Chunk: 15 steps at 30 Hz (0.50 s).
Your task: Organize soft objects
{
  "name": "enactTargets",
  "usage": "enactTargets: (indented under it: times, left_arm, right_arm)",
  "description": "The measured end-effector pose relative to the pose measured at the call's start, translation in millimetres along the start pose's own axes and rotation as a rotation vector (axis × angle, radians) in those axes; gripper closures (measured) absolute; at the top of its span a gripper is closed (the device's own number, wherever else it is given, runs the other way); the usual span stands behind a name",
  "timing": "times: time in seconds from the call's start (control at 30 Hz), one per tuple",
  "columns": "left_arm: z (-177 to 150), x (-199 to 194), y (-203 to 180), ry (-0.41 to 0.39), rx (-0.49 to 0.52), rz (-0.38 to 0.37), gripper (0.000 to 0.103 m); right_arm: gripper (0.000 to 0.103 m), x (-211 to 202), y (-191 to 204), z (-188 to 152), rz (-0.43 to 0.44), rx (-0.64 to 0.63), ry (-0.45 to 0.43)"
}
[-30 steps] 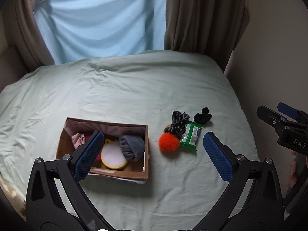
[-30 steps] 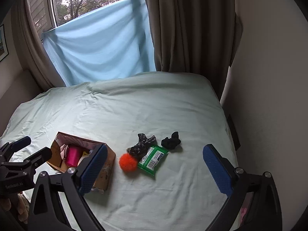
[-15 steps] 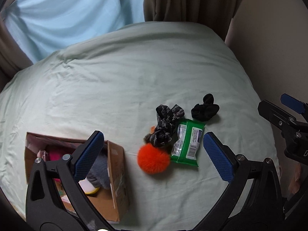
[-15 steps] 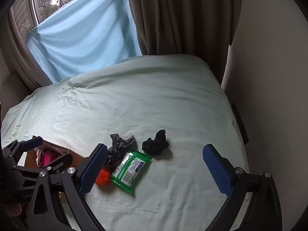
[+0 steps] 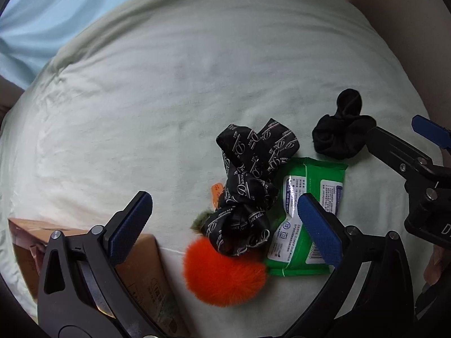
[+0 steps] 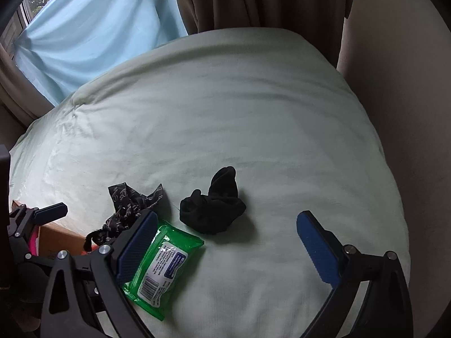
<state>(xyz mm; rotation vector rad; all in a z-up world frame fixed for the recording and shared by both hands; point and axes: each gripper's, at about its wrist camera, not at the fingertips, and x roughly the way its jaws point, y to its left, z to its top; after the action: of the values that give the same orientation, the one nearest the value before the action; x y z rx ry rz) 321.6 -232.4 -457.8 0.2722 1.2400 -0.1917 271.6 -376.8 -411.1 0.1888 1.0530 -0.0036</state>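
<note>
both tongs spread and empty: left gripper [image 5: 224,222] over fluffy orange pompom [image 5: 224,273], right gripper [image 6: 227,246] over crumpled black cloth [image 6: 212,211], possibly a sock.

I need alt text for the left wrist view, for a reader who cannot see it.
The open left gripper hovers over an orange pompom, a black printed scarf and a green wipes pack on a pale green bed. A black scrunchie lies apart; a cardboard box sits lower left.
</note>
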Motion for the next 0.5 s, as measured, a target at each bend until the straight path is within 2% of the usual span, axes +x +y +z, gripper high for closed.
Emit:
enactTargets:
  times: [0.23,0.27,0.3,0.37,0.4,0.43,0.5]
  left_arm:
    - [6.5,31.1,3.8,0.046,0.004,-0.013,0.007]
    - [7.6,33.2,4.3,0.045,0.002,-0.021,0.007]
    - [8.9,34.8,4.4,0.042,0.002,-0.032,0.01]
    - [11.2,38.5,3.5,0.047,0.013,-0.064,0.022]
    - [12.3,39.9,2.6,0.05,0.021,-0.08,0.032]
    - [13.3,41.0,1.2,0.054,0.031,-0.096,0.037]
    - [15.0,42.6,-2.6,0.06,0.053,-0.123,0.055]
  right_arm:
    - [0.006,39.9,4.7,2.1,-0.036,0.003,0.05]
    - [0.009,43.1,5.7,2.8,-0.036,0.003,0.053]
    - [0.016,46.9,7.2,3.6,-0.034,0.0,0.06]
    - [0.025,55.2,10.3,4.8,-0.031,-0.005,0.081]
    - [0.033,59.5,12.2,5.3,-0.03,-0.005,0.093]
    - [0.04,62.5,13.7,5.8,-0.028,-0.003,0.104]
    - [0.049,64.9,16.9,6.4,-0.028,-0.003,0.113]
